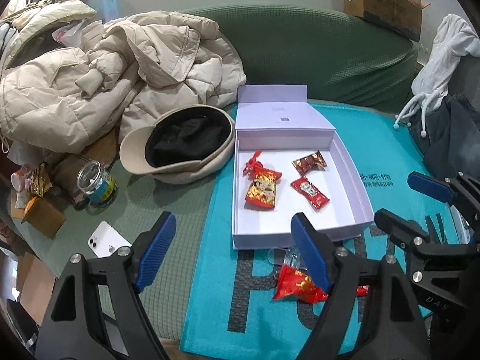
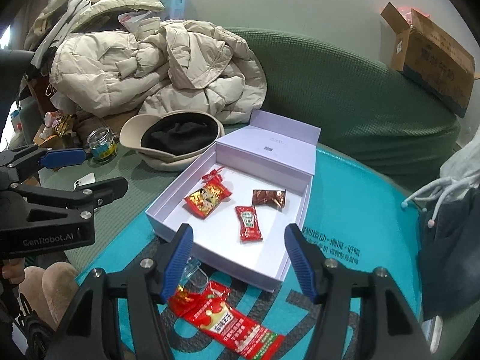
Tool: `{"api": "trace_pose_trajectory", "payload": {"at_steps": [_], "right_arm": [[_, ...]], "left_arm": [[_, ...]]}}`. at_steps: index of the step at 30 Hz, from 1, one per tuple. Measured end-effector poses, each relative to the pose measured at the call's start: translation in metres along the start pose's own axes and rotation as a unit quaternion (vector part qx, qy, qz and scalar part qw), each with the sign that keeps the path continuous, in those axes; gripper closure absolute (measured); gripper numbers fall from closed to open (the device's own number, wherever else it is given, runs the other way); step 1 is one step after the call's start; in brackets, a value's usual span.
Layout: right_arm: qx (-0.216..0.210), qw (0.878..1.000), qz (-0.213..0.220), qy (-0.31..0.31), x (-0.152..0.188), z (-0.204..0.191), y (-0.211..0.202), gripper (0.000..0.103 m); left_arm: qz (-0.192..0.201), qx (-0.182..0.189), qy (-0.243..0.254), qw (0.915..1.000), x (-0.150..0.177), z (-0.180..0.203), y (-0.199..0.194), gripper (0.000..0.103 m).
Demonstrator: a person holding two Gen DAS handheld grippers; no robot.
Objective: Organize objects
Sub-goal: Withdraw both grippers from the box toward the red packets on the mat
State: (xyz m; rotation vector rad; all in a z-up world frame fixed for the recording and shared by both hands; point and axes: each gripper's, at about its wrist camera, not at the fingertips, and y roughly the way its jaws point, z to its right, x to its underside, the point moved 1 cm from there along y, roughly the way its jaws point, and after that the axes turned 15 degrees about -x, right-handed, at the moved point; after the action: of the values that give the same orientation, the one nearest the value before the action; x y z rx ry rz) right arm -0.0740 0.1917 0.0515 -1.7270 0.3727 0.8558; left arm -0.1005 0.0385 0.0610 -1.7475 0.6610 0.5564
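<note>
Inside the box [image 2: 168, 213], the ketchup sachet [image 2: 249, 223] is laid lengthwise, pointing toward the lid. Both grippers [image 1: 232, 253] [image 2: 238, 259] are held with jaws wide, nothing gripped.

Home: green sofa [image 1: 315, 54], strewn jacket [image 1: 105, 81], cap [image 1: 180, 144].

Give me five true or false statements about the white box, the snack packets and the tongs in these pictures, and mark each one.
1. The white box lies open with its lid folded back. True.
2. The box holds only two packets. False: four lie inside, among them a ketchup sachet and a brown packet.
3. A long red packet lies on the teal mat outside the box. True.
4. The right tongs grip the ketchup sachet. False: they are open and hold nothing.
5. The beige cap sits inside the box. False: it lies beside it.
</note>
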Motion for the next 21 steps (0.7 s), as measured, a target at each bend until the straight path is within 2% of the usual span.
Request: {"api": "trace_pose_trajectory", "payload": {"at_steps": [8, 21], "right_arm": [[-0.009, 1.0, -0.013, 0.001, 0.019, 0.0, -0.001, 0.039], [-0.018, 0.998, -0.055, 0.006, 0.059, 0.003, 0.015, 0.039]], "left_arm": [[-0.015, 0.004, 0.003, 0.9999, 0.021, 0.01, -0.001, 0.025], [-0.068, 0.011, 0.006, 0.9976, 0.059, 0.025, 0.017, 0.025]]}}
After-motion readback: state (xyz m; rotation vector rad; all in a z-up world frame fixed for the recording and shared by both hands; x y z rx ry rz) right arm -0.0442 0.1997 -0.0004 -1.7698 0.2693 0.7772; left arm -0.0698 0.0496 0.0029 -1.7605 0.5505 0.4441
